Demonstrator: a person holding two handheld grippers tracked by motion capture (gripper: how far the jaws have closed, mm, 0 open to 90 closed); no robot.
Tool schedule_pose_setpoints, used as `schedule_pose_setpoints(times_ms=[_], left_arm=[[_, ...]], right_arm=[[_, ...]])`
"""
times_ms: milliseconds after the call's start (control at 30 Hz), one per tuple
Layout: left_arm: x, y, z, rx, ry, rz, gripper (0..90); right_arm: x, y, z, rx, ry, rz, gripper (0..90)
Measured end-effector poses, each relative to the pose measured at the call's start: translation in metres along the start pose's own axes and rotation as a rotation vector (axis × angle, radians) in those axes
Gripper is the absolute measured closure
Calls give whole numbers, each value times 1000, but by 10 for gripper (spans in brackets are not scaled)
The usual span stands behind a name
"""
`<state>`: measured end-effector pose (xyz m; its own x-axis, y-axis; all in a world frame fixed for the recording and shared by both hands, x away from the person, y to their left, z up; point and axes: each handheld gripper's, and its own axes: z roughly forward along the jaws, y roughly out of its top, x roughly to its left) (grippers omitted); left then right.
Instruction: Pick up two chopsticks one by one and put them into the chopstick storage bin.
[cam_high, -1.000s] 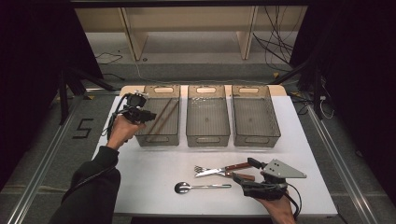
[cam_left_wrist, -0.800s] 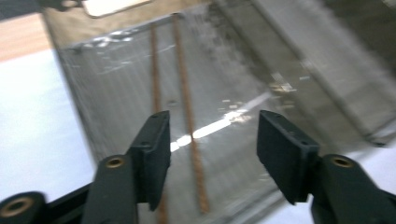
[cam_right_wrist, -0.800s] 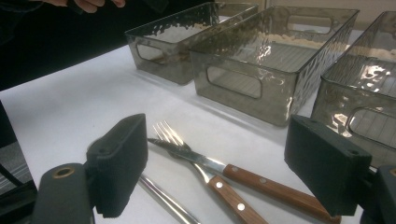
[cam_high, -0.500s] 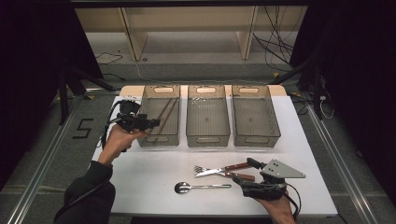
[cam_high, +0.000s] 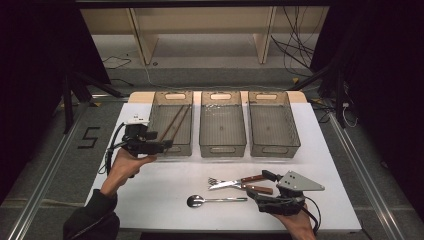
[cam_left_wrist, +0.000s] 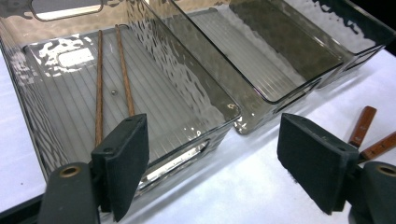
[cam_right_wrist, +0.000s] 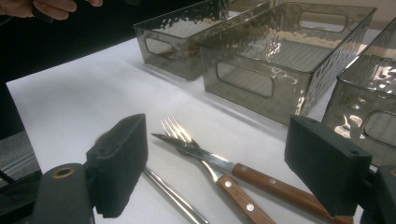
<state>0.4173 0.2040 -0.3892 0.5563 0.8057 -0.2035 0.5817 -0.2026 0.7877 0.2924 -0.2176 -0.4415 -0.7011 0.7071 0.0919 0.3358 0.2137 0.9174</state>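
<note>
Two brown chopsticks (cam_high: 175, 122) (cam_left_wrist: 99, 84) lie lengthwise in the left smoky bin (cam_high: 172, 152) (cam_left_wrist: 187, 79). My left gripper (cam_high: 162, 145) (cam_left_wrist: 215, 158) hovers at that bin's front left corner; its jaws have just been opening and stand wide with nothing between them. A wooden-handled fork (cam_high: 216, 181) (cam_right_wrist: 175, 128) and knife (cam_high: 230, 185) (cam_right_wrist: 196, 149) lie crossed on the white table, and a spoon (cam_high: 212, 201) (cam_right_wrist: 173, 196) lies in front of them. My right gripper (cam_high: 259, 184) (cam_right_wrist: 222, 163) sits open by the two wooden handles, touching neither.
The middle bin (cam_high: 222, 147) and the right bin (cam_high: 274, 149) stand side by side next to the left one, both with bare floors. The white tabletop (cam_high: 165, 185) ends close behind the bins, with a dark floor and cables beyond.
My left hand has drawn back from beside the left bin toward its front corner, and its jaws have spread wider. The right hand and the cutlery have stayed put.
</note>
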Motion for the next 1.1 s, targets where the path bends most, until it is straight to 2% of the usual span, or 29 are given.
schedule_pose_setpoints(times_ms=[133,400,600,667,1000,1100], left_arm=[[-2,-8,-5,-13,-6,12,234],[-9,-26,-13,-52,-28,1,220],[-15,-38,-18,-67,-44,19,215],[-18,-42,-20,-78,-42,29,211],[-25,-63,-27,-109,-41,58,199],[-27,-69,-29,-119,-49,52,196]], right_arm=[[1,1,1,8,13,-1,222],[5,7,9,53,61,-39,224],[11,13,21,117,110,-78,227],[15,15,29,158,128,-110,228],[28,18,48,259,170,-185,229],[31,18,54,287,180,-205,230]])
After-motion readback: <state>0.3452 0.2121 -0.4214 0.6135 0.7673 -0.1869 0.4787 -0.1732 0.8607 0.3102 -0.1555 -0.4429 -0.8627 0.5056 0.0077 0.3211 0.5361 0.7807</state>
